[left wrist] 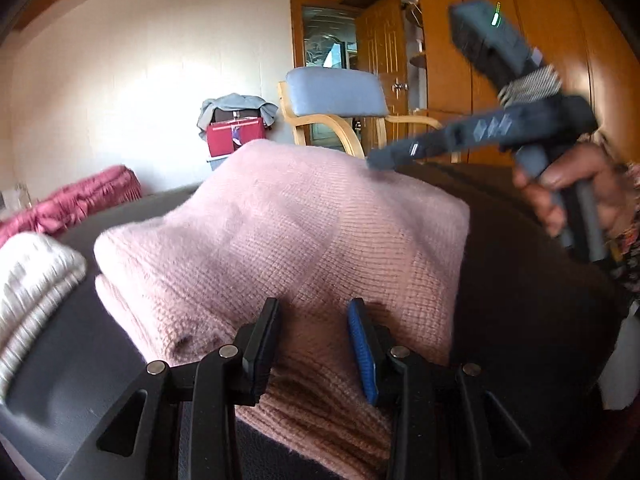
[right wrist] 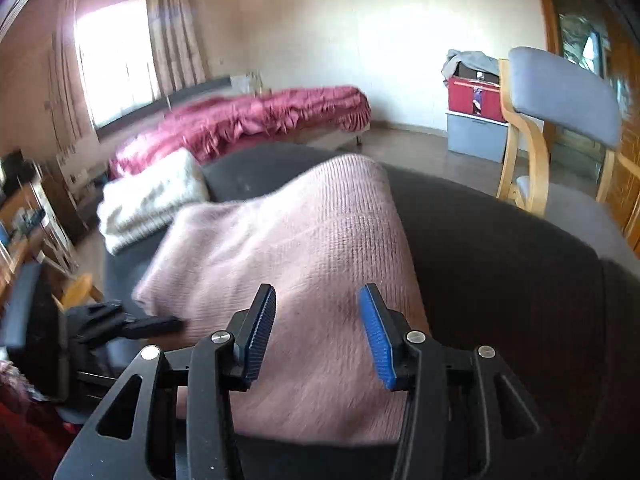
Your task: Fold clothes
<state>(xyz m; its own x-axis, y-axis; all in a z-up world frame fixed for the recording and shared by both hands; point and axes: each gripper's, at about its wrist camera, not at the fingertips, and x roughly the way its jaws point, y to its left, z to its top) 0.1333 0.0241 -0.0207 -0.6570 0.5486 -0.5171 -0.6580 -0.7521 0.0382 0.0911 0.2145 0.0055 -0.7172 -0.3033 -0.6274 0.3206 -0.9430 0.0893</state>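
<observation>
Meanwhile, a pink knit sweater (left wrist: 280, 232) lies folded into a thick, rounded bundle on the dark grey tabletop (right wrist: 500, 248), apparently late in the folding of this garment. The left claw (left wrist: 314, 354) hovers over the near edge of the bundle, fingers apart, with knit showing between them but no pad pressing on it. The right claw (right wrist: 316, 332) likewise stands apart above the sweater's near right part, clamped on nothing; from the left wrist it appears blurred at the far right, held by a hand (left wrist: 568, 196). A white knit garment (right wrist: 152, 200), already folded, sits at the far left of the tabletop, just beside the pink one. Next, judging by this, comes a final squaring of the edges or moving the bundle beside the white one, which calls for both claws to close on it.
</observation>
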